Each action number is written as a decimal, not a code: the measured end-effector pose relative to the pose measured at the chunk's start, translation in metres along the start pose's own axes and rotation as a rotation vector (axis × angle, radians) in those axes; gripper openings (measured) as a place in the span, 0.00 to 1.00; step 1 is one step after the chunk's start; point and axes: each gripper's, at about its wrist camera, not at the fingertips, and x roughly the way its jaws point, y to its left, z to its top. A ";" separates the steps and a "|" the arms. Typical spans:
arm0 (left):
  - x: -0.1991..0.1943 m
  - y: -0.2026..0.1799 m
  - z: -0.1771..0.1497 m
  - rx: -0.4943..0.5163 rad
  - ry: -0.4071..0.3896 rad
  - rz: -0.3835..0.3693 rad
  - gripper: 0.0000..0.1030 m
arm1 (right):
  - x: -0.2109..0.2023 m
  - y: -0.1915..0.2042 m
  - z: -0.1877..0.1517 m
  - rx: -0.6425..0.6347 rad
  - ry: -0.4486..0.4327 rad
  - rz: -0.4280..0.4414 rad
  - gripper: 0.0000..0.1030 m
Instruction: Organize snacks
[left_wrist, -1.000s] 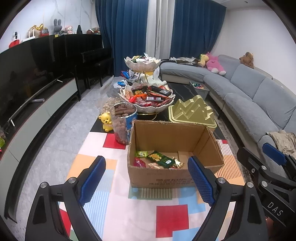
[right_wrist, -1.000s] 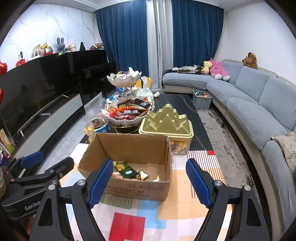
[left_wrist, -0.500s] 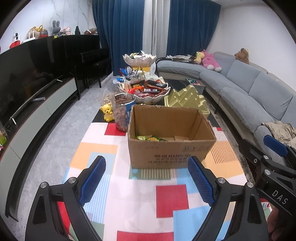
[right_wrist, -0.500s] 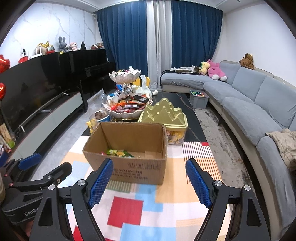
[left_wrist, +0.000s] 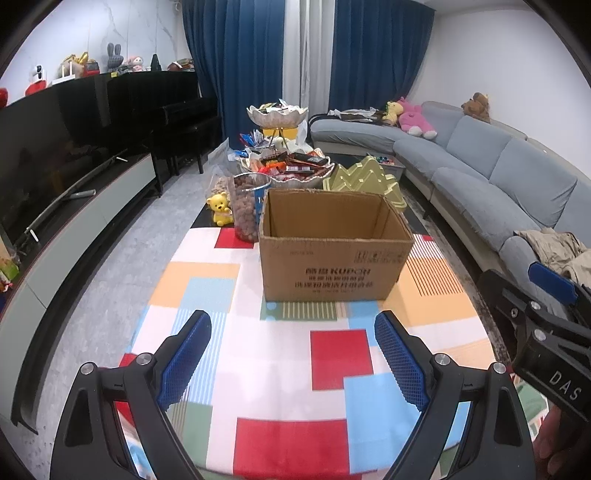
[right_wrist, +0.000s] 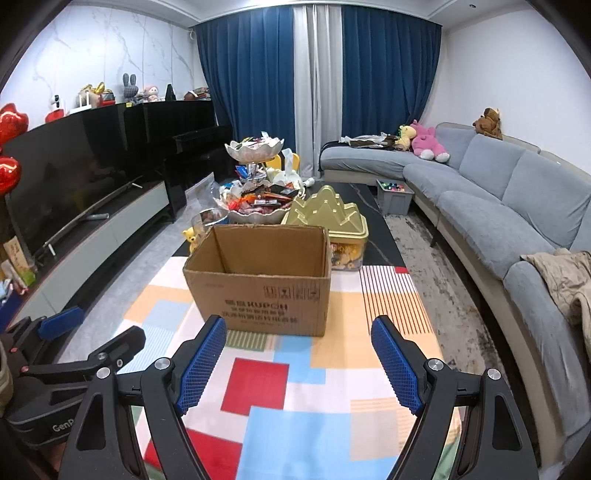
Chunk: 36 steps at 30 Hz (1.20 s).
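An open cardboard box (left_wrist: 334, 266) (right_wrist: 266, 299) stands on the colourful patchwork tablecloth (left_wrist: 266, 369); its inside is hidden from this low angle. Behind it a two-tier white bowl stand (left_wrist: 291, 173) (right_wrist: 255, 210) is heaped with wrapped snacks. My left gripper (left_wrist: 291, 362) is open with nothing between its blue pads, well short of the box. My right gripper (right_wrist: 299, 358) is also open and holds nothing, in front of the box. Each gripper shows at the edge of the other's view.
A gold mountain-shaped lidded tin (left_wrist: 364, 181) (right_wrist: 328, 218) stands behind the box, a jar of brown nuts (left_wrist: 247, 206) and a yellow bear figure (left_wrist: 219, 208) to its left. A grey sofa (right_wrist: 498, 206) runs along the right, a TV unit (left_wrist: 74, 206) along the left.
Both grippers have pulled back from the box and sunk slightly; the box now looks farther away and the snack packets inside it are out of sight. Jaws stay as wide as before.
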 end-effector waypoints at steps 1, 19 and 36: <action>-0.003 0.000 -0.003 0.000 0.002 0.000 0.88 | -0.004 0.000 -0.002 -0.003 -0.005 -0.005 0.79; -0.049 -0.008 -0.065 -0.015 -0.029 0.024 0.88 | -0.061 -0.009 -0.057 0.021 -0.011 -0.035 0.79; -0.070 0.004 -0.084 -0.064 -0.049 0.035 0.88 | -0.086 -0.001 -0.073 -0.003 -0.039 -0.029 0.79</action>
